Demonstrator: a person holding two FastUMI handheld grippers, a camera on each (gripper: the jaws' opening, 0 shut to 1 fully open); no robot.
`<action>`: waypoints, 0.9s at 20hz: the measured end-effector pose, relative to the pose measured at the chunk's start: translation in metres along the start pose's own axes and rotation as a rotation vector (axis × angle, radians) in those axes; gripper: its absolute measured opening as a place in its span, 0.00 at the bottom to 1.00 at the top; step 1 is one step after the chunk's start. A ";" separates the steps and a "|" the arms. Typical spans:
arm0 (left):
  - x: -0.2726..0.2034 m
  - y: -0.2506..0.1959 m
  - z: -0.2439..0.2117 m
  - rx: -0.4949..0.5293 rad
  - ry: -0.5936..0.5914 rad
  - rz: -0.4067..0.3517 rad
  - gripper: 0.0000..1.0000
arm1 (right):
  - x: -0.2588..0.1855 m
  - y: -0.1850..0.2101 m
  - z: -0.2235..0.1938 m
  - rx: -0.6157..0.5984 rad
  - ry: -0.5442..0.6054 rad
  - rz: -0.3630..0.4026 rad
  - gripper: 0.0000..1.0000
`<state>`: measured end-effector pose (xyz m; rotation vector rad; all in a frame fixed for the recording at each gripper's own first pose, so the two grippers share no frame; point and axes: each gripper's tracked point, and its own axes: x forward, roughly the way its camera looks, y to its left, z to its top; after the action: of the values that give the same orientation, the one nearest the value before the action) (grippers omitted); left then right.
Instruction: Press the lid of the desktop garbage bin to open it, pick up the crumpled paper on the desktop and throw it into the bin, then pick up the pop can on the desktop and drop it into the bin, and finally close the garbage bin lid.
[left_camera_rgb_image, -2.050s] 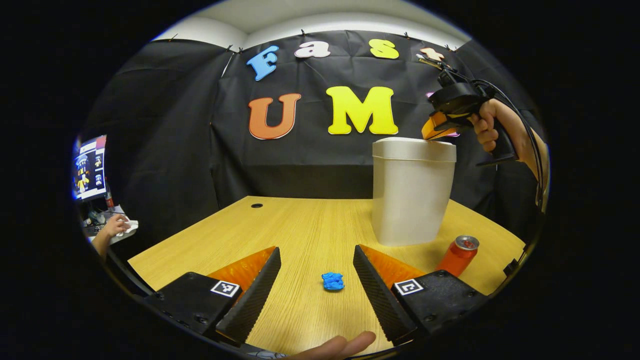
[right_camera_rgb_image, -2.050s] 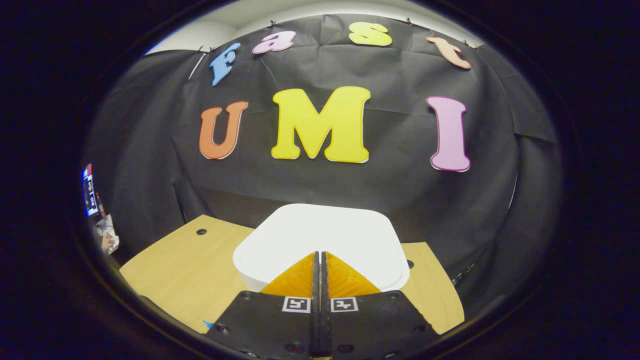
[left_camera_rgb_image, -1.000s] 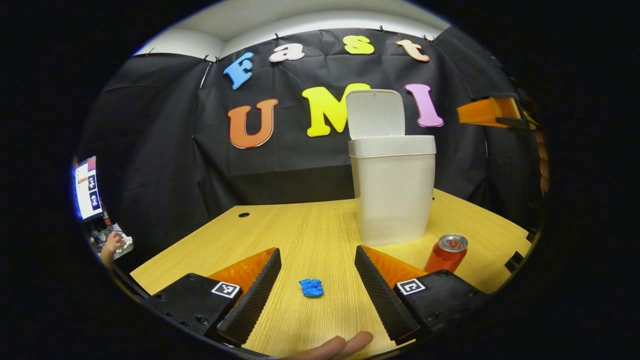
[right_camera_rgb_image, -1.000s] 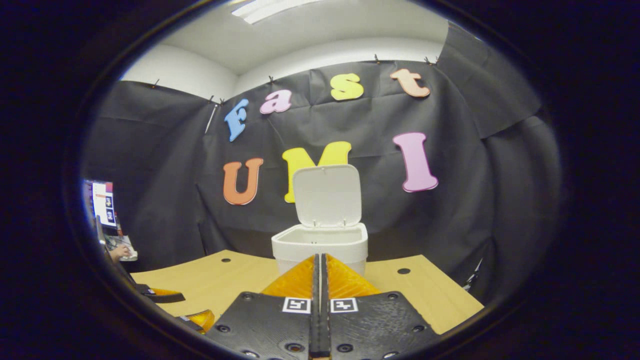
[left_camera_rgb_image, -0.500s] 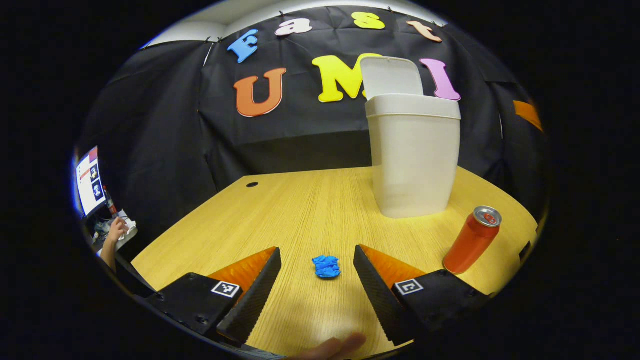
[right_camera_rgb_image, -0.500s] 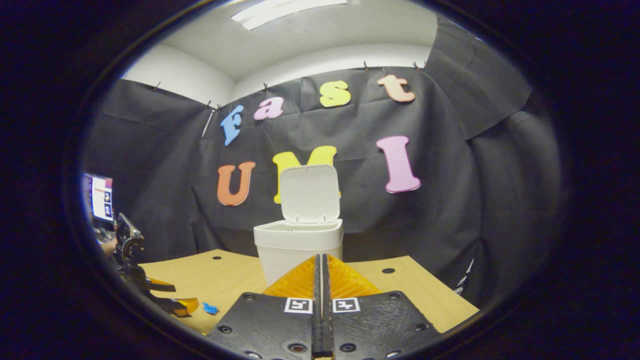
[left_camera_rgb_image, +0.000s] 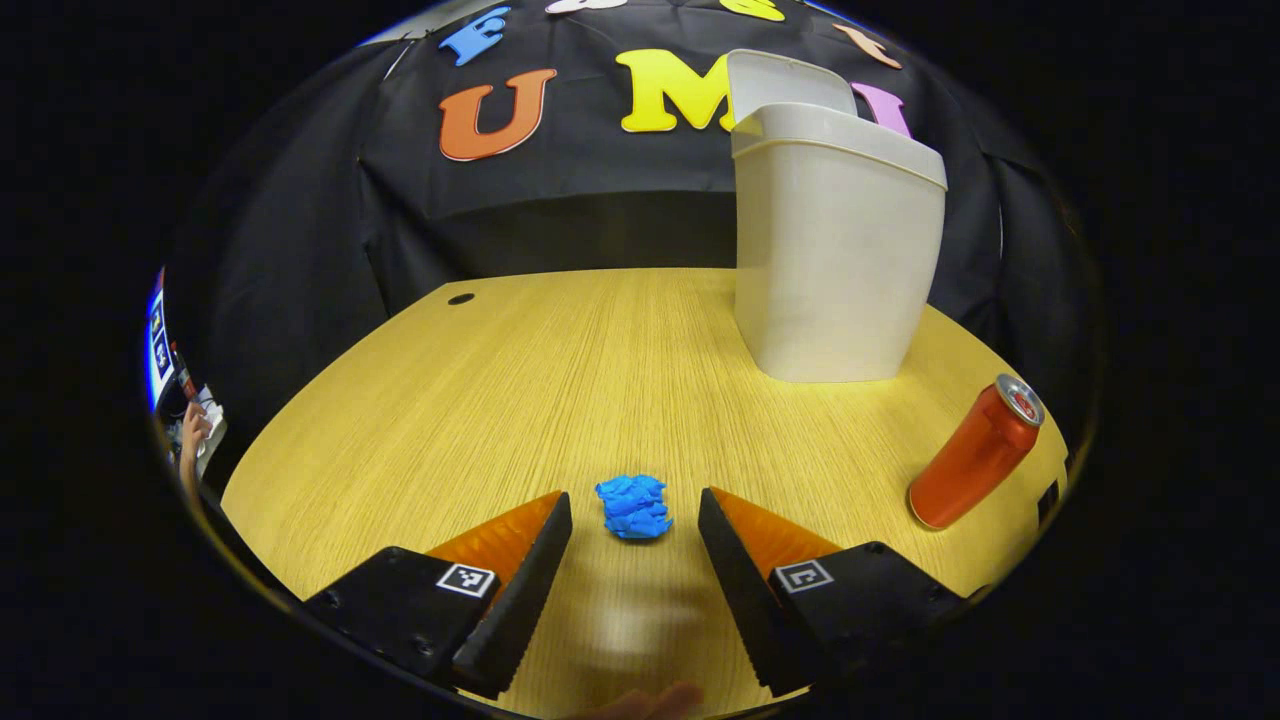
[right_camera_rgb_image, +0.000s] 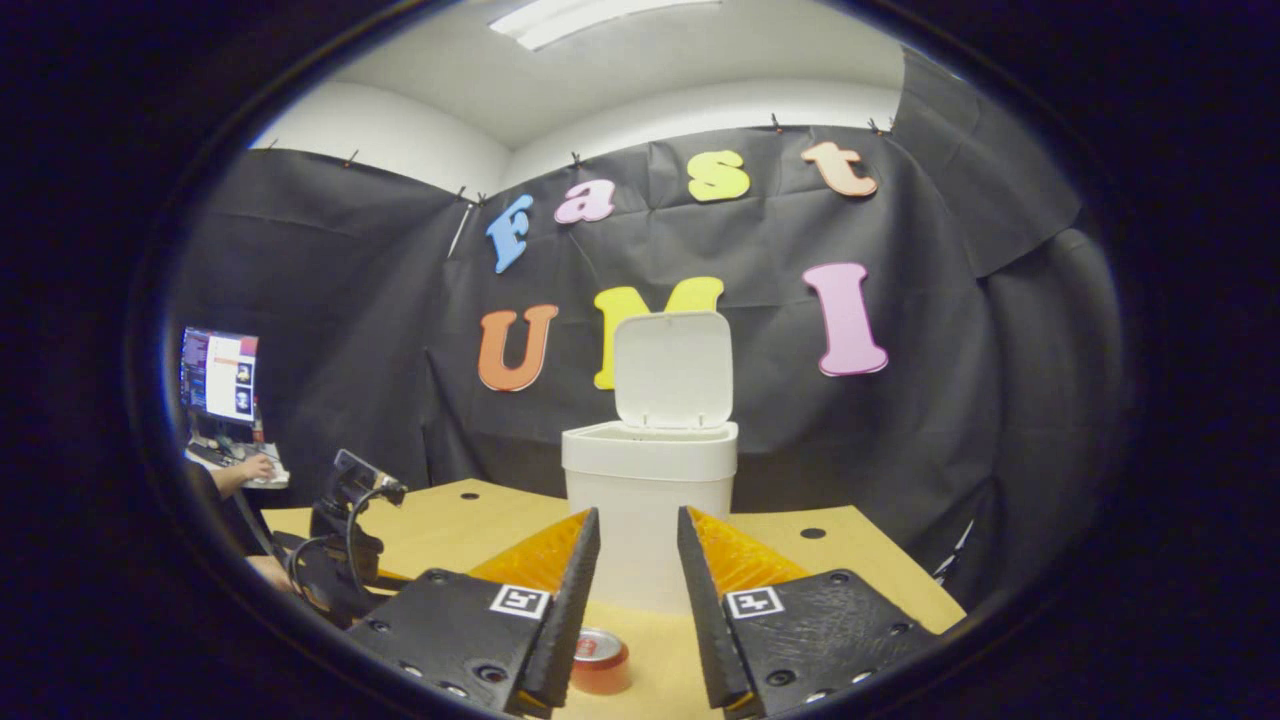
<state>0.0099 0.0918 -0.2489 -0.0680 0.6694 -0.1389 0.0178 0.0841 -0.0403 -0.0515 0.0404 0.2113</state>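
Observation:
A blue crumpled paper (left_camera_rgb_image: 634, 506) lies on the wooden desktop (left_camera_rgb_image: 500, 380), just ahead of and between the tips of my open left gripper (left_camera_rgb_image: 632, 498), untouched. The white bin (left_camera_rgb_image: 835, 250) stands at the back right with its lid (left_camera_rgb_image: 790, 80) raised. An orange-red pop can (left_camera_rgb_image: 975, 455) stands to its right, near the desk edge. In the right gripper view, my right gripper (right_camera_rgb_image: 638, 514) is open and faces the bin (right_camera_rgb_image: 650, 470) with its upright lid (right_camera_rgb_image: 672, 370). The can's top (right_camera_rgb_image: 600, 655) shows low between its fingers. The left gripper (right_camera_rgb_image: 345, 540) sits at the left.
Black cloth walls close in behind and beside the desk. A cable hole (left_camera_rgb_image: 461, 298) marks the far left of the desktop. Past the left edge, a person's hand (right_camera_rgb_image: 250, 468) rests at a keyboard under a monitor (right_camera_rgb_image: 220, 375).
My right gripper pressed the lid, which sprang up, then pulled back and opened its fingers. My left gripper has lowered and advanced until the blue paper lies between its tips.

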 end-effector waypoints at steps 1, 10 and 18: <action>0.005 -0.001 -0.003 -0.001 0.014 -0.011 0.84 | 0.001 0.002 -0.003 0.026 0.015 0.000 0.58; 0.027 0.005 -0.006 0.008 0.014 -0.011 0.69 | 0.012 0.040 -0.054 0.076 0.180 -0.048 0.95; 0.036 0.000 0.002 0.002 -0.024 -0.055 0.63 | -0.022 0.034 -0.090 0.080 0.175 -0.098 0.96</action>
<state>0.0393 0.0863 -0.2692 -0.0856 0.6435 -0.1912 -0.0138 0.1075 -0.1311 0.0077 0.2203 0.1068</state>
